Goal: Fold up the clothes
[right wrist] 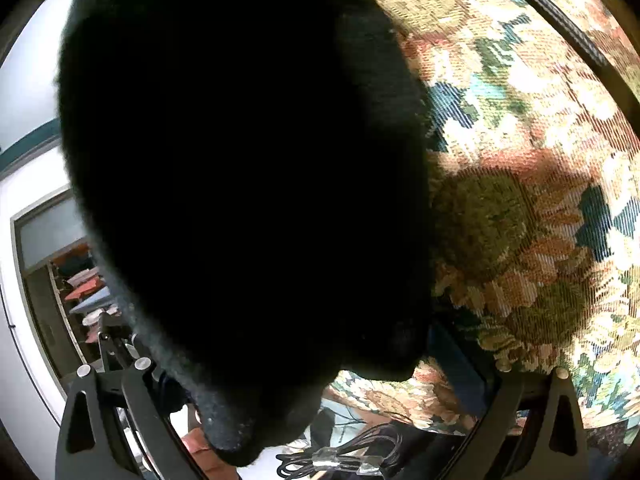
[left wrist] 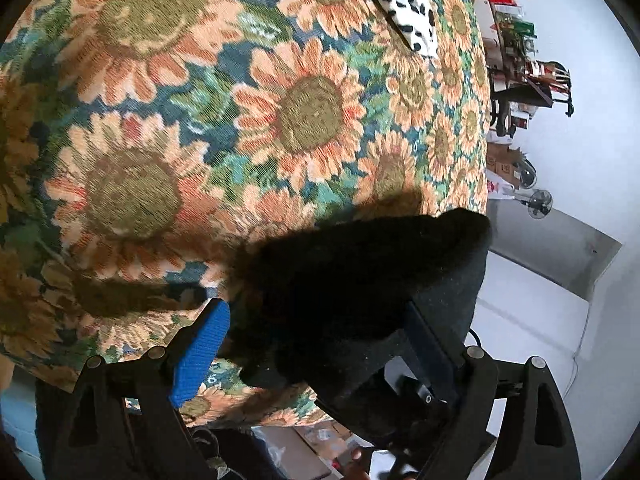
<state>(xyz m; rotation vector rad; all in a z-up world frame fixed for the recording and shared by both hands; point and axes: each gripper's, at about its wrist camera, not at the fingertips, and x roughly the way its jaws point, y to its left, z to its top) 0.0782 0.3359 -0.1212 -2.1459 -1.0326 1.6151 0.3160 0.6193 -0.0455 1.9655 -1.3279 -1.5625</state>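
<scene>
Two hand-held grippers are working at one black garment, a thick, fuzzy, lint-flecked knit that is bunching into a rounded hump at the near edge of the table. From the left wrist camera, the left gripper is standing wide open: its blue ribbed pad is sitting clear of the cloth on one side, while the garment is draping over the other, dark finger, so nothing is being pinched. This gripper is pointing steeply down toward the tabletop. From the right wrist camera, the same black garment is filling most of the view, hanging close in front of the lens and blocking the fingertips of the right gripper; whether its jaws are clamping the fabric cannot be told, though the cloth is lying between its black finger frames. A sunflower tablecloth of coarse woven tapestry, orange petals and olive centres on blue-green, is covering the table. Far across it, a white cloth with black spots is lying flat, well apart from the black garment. Beyond the table edge, a white floor, cluttered shelves and a standing fan are showing; a coiled black cable is lying below the right gripper.
</scene>
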